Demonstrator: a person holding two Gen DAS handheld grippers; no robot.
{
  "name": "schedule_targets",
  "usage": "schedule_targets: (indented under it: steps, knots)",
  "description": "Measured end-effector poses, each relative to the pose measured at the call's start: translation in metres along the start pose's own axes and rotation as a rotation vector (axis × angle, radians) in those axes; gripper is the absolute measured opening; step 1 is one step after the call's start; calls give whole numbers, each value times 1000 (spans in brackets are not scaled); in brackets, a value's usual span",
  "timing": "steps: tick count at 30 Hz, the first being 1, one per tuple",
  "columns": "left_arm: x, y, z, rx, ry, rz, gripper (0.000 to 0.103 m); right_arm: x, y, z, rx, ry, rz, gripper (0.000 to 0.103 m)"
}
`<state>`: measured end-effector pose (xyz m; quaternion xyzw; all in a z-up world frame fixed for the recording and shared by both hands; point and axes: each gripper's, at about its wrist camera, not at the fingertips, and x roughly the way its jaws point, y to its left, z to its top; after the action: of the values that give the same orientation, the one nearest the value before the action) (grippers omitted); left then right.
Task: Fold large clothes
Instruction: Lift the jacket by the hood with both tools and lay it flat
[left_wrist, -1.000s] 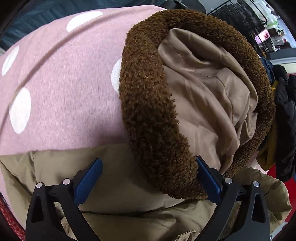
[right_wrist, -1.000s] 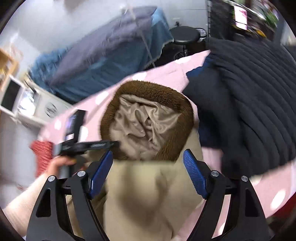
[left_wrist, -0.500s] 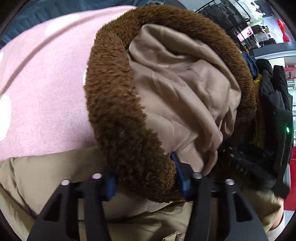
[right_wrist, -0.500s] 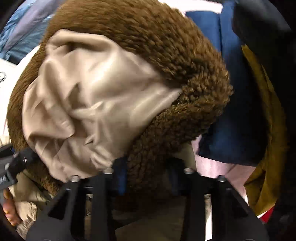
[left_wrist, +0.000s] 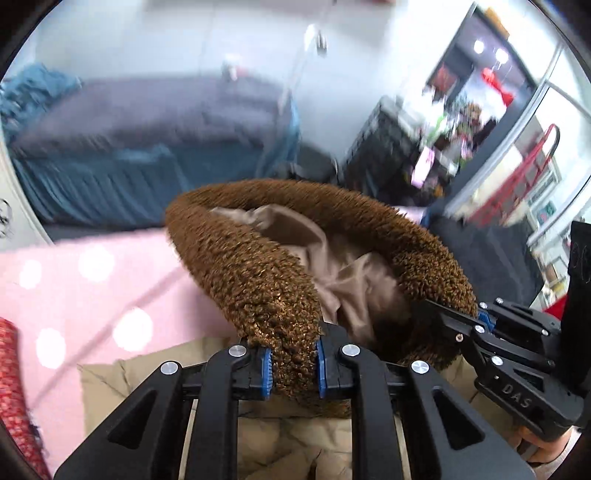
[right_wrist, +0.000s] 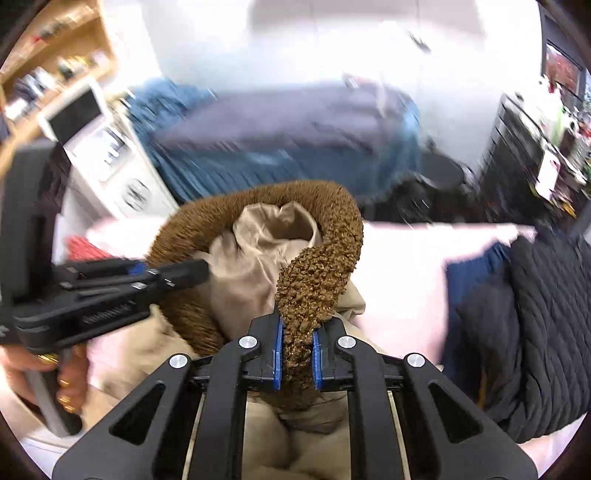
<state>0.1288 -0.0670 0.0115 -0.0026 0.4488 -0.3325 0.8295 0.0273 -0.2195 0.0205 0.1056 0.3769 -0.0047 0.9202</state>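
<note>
The pink polka-dot cover (left_wrist: 92, 295) is spreading across the widest part of both views, serving as the bed-like surface under everything else. Behind it, a grey-and-blue draped bed (right_wrist: 280, 125) is blurring along the far wall. At the cover's right end, a dark quilted garment (right_wrist: 546, 325) is lying in a heap, with a navy piece (right_wrist: 476, 295) showing just beside it.

The tan padded coat (left_wrist: 288, 443) is resting on the cover at its near edge, its body still lying down while its hood is standing lifted above the cover. The brown fleece hood trim (left_wrist: 258, 280) is curving in a loop around the shiny beige lining (right_wrist: 258, 258), which is bunching inside it.

The left gripper (left_wrist: 291, 365) is clamping its blue pads onto the left side of the trim; its jaws have just been closing, with the fleece squeezed between them. The right gripper (right_wrist: 297, 356) is doing the same on the trim's right side, its jaws having just been closing too, and the fleece is pinched tight between its pads. Each gripper is showing in the other's view, reaching toward the hood from the side.

A hand (right_wrist: 68, 380) is wrapping around the left gripper's handle, over the cover's near left edge. A red patterned cloth (left_wrist: 14, 391) is lying at the cover's left edge.
</note>
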Motion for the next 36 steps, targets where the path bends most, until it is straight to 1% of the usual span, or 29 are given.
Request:
schedule_targets:
  steps: [1, 2, 4, 5, 6, 7, 9, 11, 12, 13, 14, 15, 16, 18, 20, 23, 24, 25, 26, 27, 28, 29, 30, 31, 32, 33, 34, 35, 36]
  knots:
    - [-21, 0, 5, 1, -42, 9, 16, -17, 9, 5, -13, -39, 29, 12]
    - [-53, 2, 9, 7, -95, 27, 16, -37, 22, 11, -39, -85, 66, 12]
    - [-93, -5, 13, 13, -169, 38, 16, -65, 45, 23, -88, -151, 139, 12]
    - [-126, -9, 15, 17, -225, 47, 16, -82, 59, 29, -129, -192, 177, 12]
    - [-148, -9, 13, 21, -258, 51, 16, -97, 74, 34, -166, -228, 211, 12]
    - [-179, -14, 12, 32, -316, 61, 16, -118, 89, 38, -213, -276, 268, 12]
    - [-224, -22, 6, 48, -397, 82, 16, -149, 113, 40, -263, -349, 356, 12]
    - [-269, -31, 0, 50, -489, 81, 16, -175, 127, 47, -293, -421, 441, 12]
    - [-291, -30, -3, 49, -526, 78, 16, -185, 131, 51, -298, -451, 474, 12]
    - [-304, -32, -5, 49, -552, 79, 16, -191, 133, 52, -292, -468, 500, 12]
    - [-313, -34, -2, 47, -565, 90, 16, -191, 129, 61, -269, -474, 540, 12]
    - [-312, -35, -1, 43, -569, 96, 16, -188, 127, 67, -254, -473, 548, 12]
    - [-308, -34, 2, 37, -573, 99, 16, -189, 126, 71, -235, -473, 539, 12]
    - [-286, -25, 19, 17, -548, 106, 16, -169, 123, 91, -172, -423, 526, 12]
    - [-253, -9, 29, -20, -490, 102, 16, -132, 117, 105, -107, -348, 472, 12]
    - [-194, 19, 48, -78, -393, 126, 16, -69, 101, 118, -66, -263, 403, 12]
    - [-170, 28, 53, -85, -358, 143, 16, -52, 98, 117, -65, -232, 385, 12]
    - [-148, 39, 58, -101, -323, 153, 16, -30, 94, 116, -48, -205, 350, 12]
    - [-133, 48, 61, -122, -302, 155, 17, -11, 91, 120, -33, -177, 344, 13]
    - [-117, 58, 63, -140, -278, 161, 18, 10, 87, 119, -15, -128, 338, 13]
    - [-103, 68, 63, -154, -253, 166, 21, 24, 80, 117, 8, -110, 317, 14]
    - [-89, 78, 64, -176, -232, 174, 28, 37, 73, 116, 33, -93, 307, 16]
    - [-79, 85, 63, -191, -221, 182, 33, 54, 65, 114, 64, -64, 311, 19]
    - [-70, 92, 61, -200, -210, 180, 48, 70, 58, 113, 99, -29, 311, 28]
    - [-61, 100, 61, -202, -203, 182, 69, 80, 54, 111, 118, -13, 295, 37]
    - [-56, 105, 58, -200, -205, 200, 80, 88, 48, 109, 132, -9, 265, 62]
    - [-50, 110, 56, -199, -210, 227, 92, 93, 43, 103, 143, -13, 237, 82]
    - [-44, 116, 54, -204, -216, 251, 93, 98, 37, 99, 154, -14, 207, 85]
    - [-37, 122, 52, -209, -208, 268, 95, 106, 32, 98, 160, -11, 192, 85]
